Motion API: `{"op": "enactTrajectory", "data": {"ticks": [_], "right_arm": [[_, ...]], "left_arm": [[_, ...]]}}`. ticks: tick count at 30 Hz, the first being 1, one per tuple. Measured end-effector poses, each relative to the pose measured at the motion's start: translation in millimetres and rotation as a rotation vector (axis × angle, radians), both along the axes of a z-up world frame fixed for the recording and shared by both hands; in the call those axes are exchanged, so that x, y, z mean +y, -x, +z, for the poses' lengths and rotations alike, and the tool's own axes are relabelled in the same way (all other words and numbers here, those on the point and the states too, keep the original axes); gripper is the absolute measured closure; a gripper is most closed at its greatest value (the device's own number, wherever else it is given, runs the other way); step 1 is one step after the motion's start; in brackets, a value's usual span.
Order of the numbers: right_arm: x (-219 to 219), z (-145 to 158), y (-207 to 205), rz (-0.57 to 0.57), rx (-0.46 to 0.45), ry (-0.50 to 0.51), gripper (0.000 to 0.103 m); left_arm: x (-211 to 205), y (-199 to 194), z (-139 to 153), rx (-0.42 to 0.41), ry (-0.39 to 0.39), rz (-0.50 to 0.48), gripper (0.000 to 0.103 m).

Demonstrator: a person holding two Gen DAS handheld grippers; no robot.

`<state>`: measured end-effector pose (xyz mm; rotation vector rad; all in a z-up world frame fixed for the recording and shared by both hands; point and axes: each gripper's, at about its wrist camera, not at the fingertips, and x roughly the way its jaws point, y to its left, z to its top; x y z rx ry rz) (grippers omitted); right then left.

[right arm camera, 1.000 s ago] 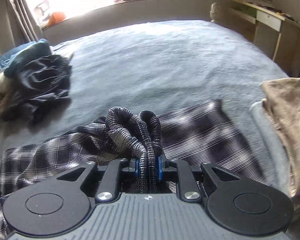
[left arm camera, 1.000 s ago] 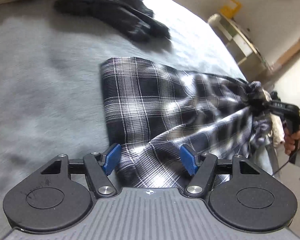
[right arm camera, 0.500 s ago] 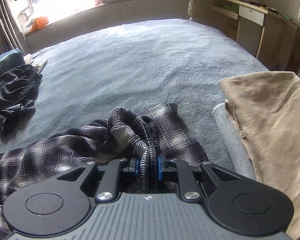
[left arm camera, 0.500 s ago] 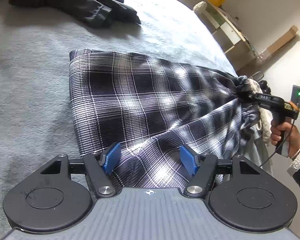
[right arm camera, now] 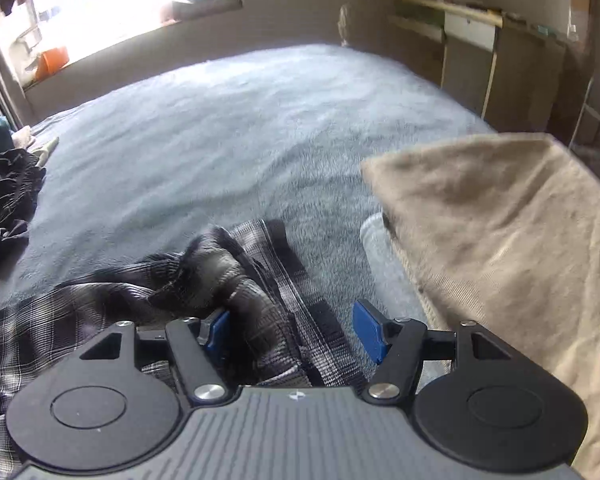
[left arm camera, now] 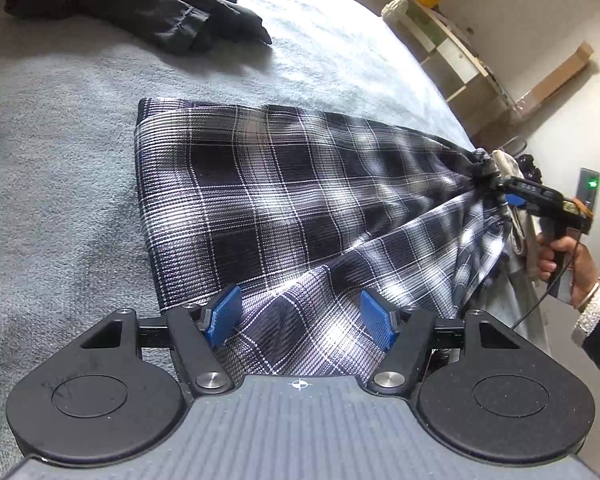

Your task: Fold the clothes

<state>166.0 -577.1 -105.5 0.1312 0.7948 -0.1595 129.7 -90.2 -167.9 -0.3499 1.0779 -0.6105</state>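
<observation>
While the black-and-white plaid cloth garment [left arm camera: 284, 200] lies spread across the grey fleece bedcover's [right arm camera: 228, 128] near edge, right gripper [right arm camera: 292, 330] jaws have just been opening around its bunched end, left gripper [left arm camera: 300, 316] agape over fabric

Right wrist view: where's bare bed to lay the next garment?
Free: the wide grey bedspread beyond the plaid garment, up to the window wall, and a narrow strip between plaid and the tan folded pile. Crowded: dark clothes at the left edge, tan pile on the right, plaid between the open right gripper's fingers.
</observation>
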Motion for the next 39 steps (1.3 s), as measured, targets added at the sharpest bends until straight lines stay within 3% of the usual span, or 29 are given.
{"op": "enactTrajectory", "data": {"ticks": [2,5,7,8,10,13,15,19,21,23,26,30,32,34,39], "right_arm": [[4,13,7,0.003,-0.066,0.012,0.035],[4,27,11,-0.024,-0.159,-0.047,0.036],[3,30,10,-0.026,-0.191,-0.100,0.052],[4,26,6,-0.015,-0.179,-0.141,0.066],[6,10,-6,-0.020,-0.127,-0.220,0.073],[1,-23,-24,-0.096,-0.028,-0.282,0.073],[-11,-36,-25,-0.181,-0.030,-0.353,0.071],[-16,-22,-14,-0.243,-0.080,-0.429,0.065],[-8,-10,-4,-0.219,-0.106,-0.435,0.062],[13,7,10,-0.126,-0.124,-0.438,0.061],[64,31,30,0.105,-0.120,-0.387,0.058],[178,48,73,0.566,-0.085,-0.169,0.045],[237,45,104,0.779,-0.085,-0.051,0.036],[289,36,136,0.959,-0.099,0.066,0.034],[373,-10,195,1.175,-0.135,0.353,0.033]], "left_arm": [[1,0,0,0.003,0.004,0.007,0.037],[3,1,1,0.001,0.004,0.013,0.037],[5,3,3,-0.001,0.000,0.017,0.037],[6,4,4,-0.001,-0.003,0.020,0.037],[11,6,6,0.003,-0.012,0.030,0.037],[21,8,16,0.002,-0.052,0.039,0.037],[31,8,27,-0.015,-0.094,0.045,0.037],[51,4,47,-0.034,-0.118,0.072,0.036],[58,-1,48,-0.021,-0.111,0.091,0.035],[61,-5,42,0.006,-0.099,0.113,0.035],[62,-12,27,0.052,-0.067,0.150,0.035],[61,-20,7,0.121,-0.001,0.193,0.035],[61,-24,-1,0.151,0.029,0.211,0.036],[61,-26,-4,0.157,0.051,0.223,0.037],[67,-31,-14,0.166,0.096,0.252,0.044]]}}
